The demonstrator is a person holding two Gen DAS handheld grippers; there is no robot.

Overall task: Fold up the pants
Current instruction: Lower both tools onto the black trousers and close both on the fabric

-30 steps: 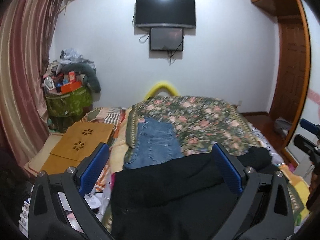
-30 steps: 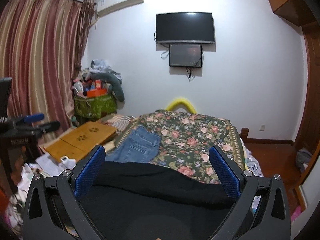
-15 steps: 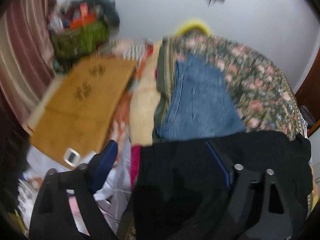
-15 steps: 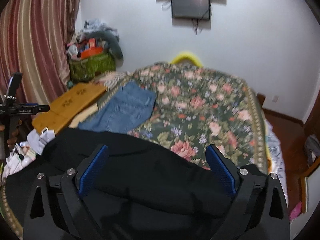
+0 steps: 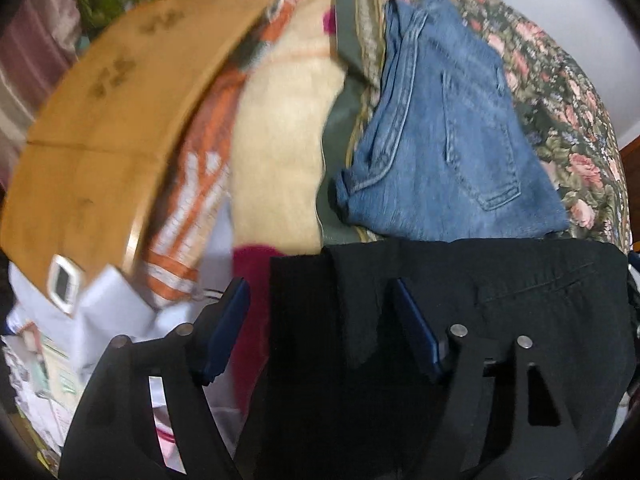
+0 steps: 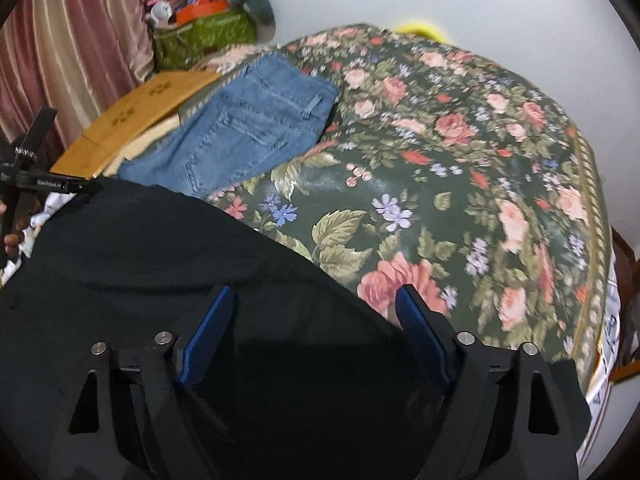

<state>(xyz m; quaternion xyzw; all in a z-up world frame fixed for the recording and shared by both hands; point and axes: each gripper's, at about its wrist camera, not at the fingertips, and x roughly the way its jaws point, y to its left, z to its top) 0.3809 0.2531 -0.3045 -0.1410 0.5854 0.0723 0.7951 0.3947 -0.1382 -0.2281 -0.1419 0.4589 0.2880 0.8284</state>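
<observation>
I see both grippers (image 5: 316, 320) (image 6: 316, 316), jaws spread and just closing, straddling the black pants' (image 5: 500, 300) edges; only the right view shows bare floral bedspread (image 6: 460, 184).

A home bedroom; floral bedspread (image 6: 460, 168), striped curtain (image 6: 80, 40), cluttered laundry basket (image 6: 204, 36)

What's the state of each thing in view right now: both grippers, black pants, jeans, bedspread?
left gripper: open, jaws just been closing, astride the black pants' edge, pads not pressing.
right gripper: open, jaws just been closing, black cloth between them, not gripped.
black pants: lying spread on the bed, not yet folded small.
jeans: folded, lying flat beyond the black pants.
floral bedspread: spread over the bed, mostly smooth.
</observation>
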